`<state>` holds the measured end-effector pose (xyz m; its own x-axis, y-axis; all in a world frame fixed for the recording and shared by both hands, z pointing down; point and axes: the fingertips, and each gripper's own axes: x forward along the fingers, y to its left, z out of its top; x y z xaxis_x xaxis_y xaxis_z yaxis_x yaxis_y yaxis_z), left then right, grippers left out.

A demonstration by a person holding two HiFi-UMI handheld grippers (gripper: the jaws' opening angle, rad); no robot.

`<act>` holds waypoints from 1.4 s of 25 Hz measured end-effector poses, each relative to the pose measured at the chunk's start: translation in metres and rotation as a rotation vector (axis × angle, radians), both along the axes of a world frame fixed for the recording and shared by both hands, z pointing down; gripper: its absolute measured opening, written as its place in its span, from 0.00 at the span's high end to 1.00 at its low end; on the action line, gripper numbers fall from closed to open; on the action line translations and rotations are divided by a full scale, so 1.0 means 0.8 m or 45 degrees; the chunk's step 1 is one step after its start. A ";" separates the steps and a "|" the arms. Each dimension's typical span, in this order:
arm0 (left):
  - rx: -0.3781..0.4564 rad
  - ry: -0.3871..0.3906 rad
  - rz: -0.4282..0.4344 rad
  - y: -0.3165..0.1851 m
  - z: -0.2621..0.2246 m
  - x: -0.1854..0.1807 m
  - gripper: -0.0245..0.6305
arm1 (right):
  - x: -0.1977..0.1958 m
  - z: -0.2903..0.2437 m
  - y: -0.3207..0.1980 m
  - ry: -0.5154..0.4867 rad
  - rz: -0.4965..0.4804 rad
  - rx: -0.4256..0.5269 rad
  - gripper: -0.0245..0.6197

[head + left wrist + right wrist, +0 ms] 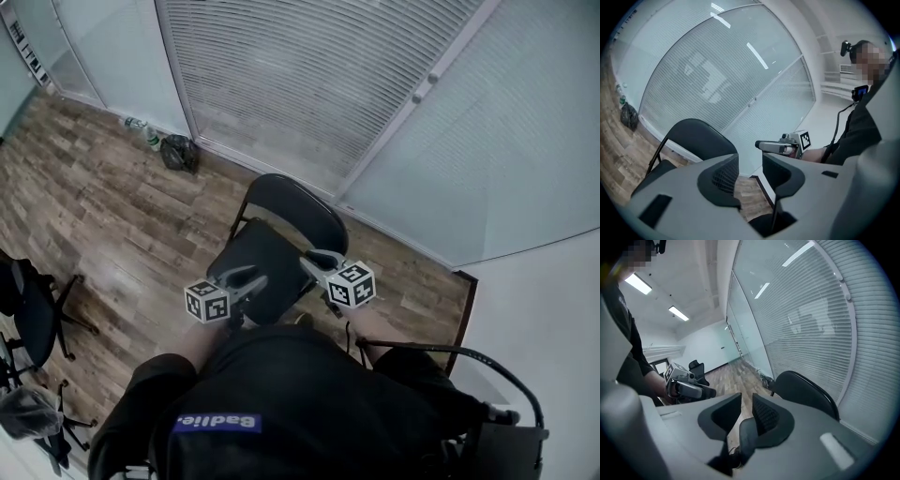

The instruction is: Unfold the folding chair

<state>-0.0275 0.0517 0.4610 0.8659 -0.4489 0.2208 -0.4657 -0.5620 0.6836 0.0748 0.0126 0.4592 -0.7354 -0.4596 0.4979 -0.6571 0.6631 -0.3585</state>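
We hold the left gripper (751, 161) with its jaws parted and nothing between them. The right gripper (746, 401) shows a narrower gap, likewise empty. In the head view both are raised side by side over the near part of the folding chair (272, 258). The chair stands open on the wooden floor (112, 225) directly before us, seat down, backrest toward the blind-covered glass wall (309, 75). A dark bag (178, 152) lies at the wall's foot.
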 end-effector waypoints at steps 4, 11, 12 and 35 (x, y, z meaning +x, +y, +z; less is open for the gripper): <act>0.106 -0.050 0.042 -0.003 -0.039 0.014 0.80 | -0.020 -0.024 0.011 -0.077 -0.030 0.023 0.87; 0.222 -0.064 -0.013 -0.023 -0.105 0.009 0.89 | -0.061 -0.090 0.021 -0.223 -0.088 0.091 0.91; 0.244 -0.068 -0.020 -0.027 -0.114 0.009 0.90 | -0.064 -0.098 0.021 -0.235 -0.095 0.104 0.91; 0.652 -0.221 -0.041 -0.024 -0.235 0.036 0.95 | -0.061 -0.241 0.026 -0.301 -0.061 0.579 0.96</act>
